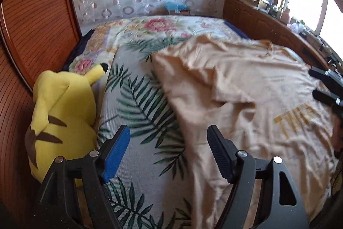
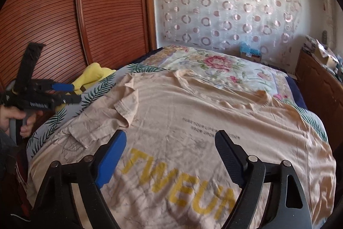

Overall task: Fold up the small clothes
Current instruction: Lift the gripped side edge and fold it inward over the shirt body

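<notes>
Peach T-shirt (image 2: 193,113) lies spread on the bed (image 2: 225,70), left sleeve (image 2: 126,108) already flopped inward. Left hand-held gripper (image 1: 169,151) and right hand-held gripper (image 2: 171,156) hover spread, empty. Risk: pinching bedsheet (image 1: 137,100) underneath too, dragging everything.

A peach T-shirt (image 2: 193,121) with yellow lettering lies spread flat and wrinkled on the bed, one sleeve (image 2: 126,108) folded inward at 10 o'clock.

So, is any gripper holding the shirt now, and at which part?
Nothing is held. The left gripper and the right gripper are both open above the peach T-shirt, with no cloth between their fingers.
</notes>
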The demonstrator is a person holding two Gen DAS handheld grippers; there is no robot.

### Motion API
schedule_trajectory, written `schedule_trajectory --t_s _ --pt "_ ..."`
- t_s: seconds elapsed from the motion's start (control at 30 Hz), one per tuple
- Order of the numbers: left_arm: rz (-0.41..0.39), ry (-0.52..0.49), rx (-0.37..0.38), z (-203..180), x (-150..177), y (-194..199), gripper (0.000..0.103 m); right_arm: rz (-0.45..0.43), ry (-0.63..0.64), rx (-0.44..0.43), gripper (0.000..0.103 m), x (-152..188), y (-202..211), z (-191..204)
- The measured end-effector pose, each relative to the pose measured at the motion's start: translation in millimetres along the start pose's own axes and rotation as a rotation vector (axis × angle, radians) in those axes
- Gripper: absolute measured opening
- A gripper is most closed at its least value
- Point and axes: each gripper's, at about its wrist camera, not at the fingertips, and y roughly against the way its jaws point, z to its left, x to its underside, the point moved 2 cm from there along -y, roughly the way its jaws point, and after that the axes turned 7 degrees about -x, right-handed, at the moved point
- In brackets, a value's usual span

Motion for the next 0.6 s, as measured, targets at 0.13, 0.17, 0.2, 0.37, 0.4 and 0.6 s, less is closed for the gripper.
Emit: schedule_trajectory --t_s 0.13,0.17,0.2,0.37,0.4,0.6 --pt "0.048 -0.007 -0.019 0.5 11.4 -18.0 0.075 0.027 -0.004 -0.076 0.061 -12.5 -27.0 -2.8" --pt "0.043 -0.001 -0.009 1.7 13.6 -19.1 0.075 0.042 -0.004 -0.091 0.058 -16.5 -35.7 -2.8" --pt "0.040 0.008 0.000 3.4 14.6 -19.2 0.075 0.053 0.001 -0.104 0.054 -18.5 -43.5 -2.6" --pt "0.021 -0.001 0.002 3.6 15.1 -19.0 0.078 0.120 0.033 -0.152 0.049 -27.6 -85.0 0.8" --pt "0.022 0.003 0.005 4.3 15.1 -19.2 0.078 0.132 0.037 -0.171 0.048 -28.2 -92.9 2.6" --pt "0.021 0.001 0.005 3.3 14.8 -18.6 0.079 0.189 0.087 -0.208 0.048 -36.6 -131.0 16.8"
